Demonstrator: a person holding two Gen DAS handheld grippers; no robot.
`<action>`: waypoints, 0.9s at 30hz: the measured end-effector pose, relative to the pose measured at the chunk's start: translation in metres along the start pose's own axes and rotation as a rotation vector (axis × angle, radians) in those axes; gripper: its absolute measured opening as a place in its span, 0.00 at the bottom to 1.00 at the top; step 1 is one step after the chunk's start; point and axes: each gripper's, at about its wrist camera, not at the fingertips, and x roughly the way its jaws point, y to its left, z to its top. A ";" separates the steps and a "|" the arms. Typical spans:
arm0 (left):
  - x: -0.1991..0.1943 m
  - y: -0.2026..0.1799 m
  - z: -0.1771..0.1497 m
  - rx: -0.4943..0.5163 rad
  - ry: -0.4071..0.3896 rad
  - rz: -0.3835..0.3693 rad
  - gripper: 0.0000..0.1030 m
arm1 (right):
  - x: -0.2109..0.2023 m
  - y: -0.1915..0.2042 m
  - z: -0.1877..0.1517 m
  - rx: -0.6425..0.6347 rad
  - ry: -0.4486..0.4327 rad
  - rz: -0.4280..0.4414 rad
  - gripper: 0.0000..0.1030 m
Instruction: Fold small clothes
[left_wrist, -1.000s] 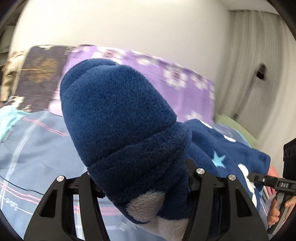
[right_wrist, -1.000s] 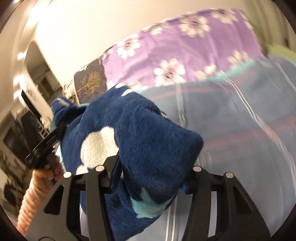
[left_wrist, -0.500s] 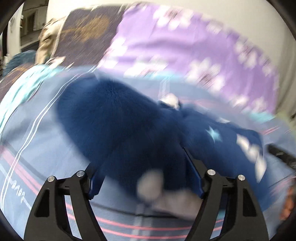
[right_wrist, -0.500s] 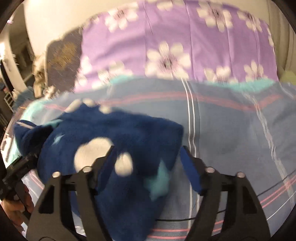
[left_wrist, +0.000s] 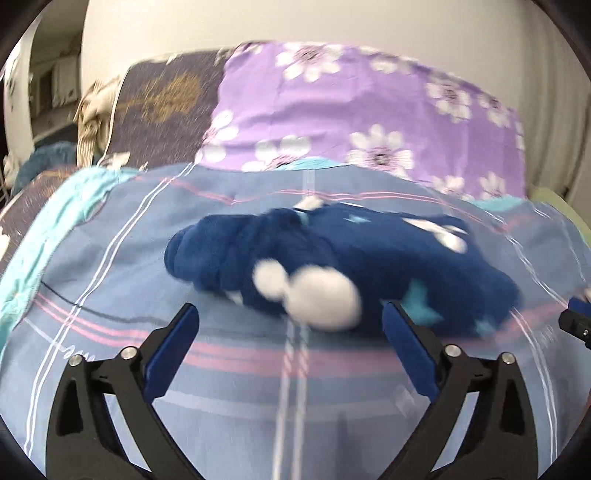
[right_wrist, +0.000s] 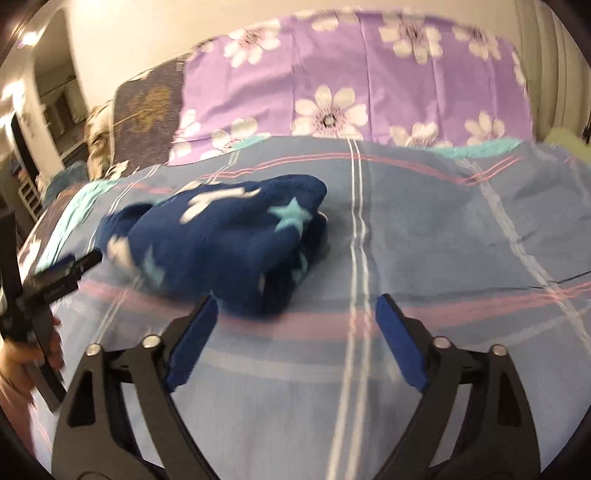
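A dark blue fleece garment (left_wrist: 343, 266) with white spots and pale blue stars lies bunched on the blue striped bedsheet (left_wrist: 110, 295). It also shows in the right wrist view (right_wrist: 221, 243). My left gripper (left_wrist: 291, 332) is open and empty, just in front of the garment, not touching it. My right gripper (right_wrist: 295, 325) is open and empty, with its left finger close to the garment's near edge. The left gripper's body (right_wrist: 55, 280) and the hand holding it show at the left edge of the right wrist view.
A purple flowered pillow (left_wrist: 362, 110) and a dark patterned pillow (left_wrist: 166, 107) lie at the head of the bed against a pale wall. A turquoise sheet edge (left_wrist: 48, 229) runs along the left. Open sheet lies right of the garment (right_wrist: 461, 240).
Both grippers held the garment up in the air, then lowered it to the bed, opened and let go. They have drawn back and the garment now lies on the sheet.
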 end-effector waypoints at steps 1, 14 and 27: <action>-0.023 -0.008 -0.011 0.021 -0.018 -0.019 0.99 | -0.012 -0.001 -0.008 -0.013 -0.008 -0.018 0.94; -0.212 -0.085 -0.094 0.158 -0.162 -0.085 0.99 | -0.182 0.013 -0.096 0.007 -0.112 -0.128 0.98; -0.295 -0.120 -0.137 0.238 -0.168 -0.085 0.99 | -0.260 0.013 -0.144 0.032 -0.154 -0.131 0.98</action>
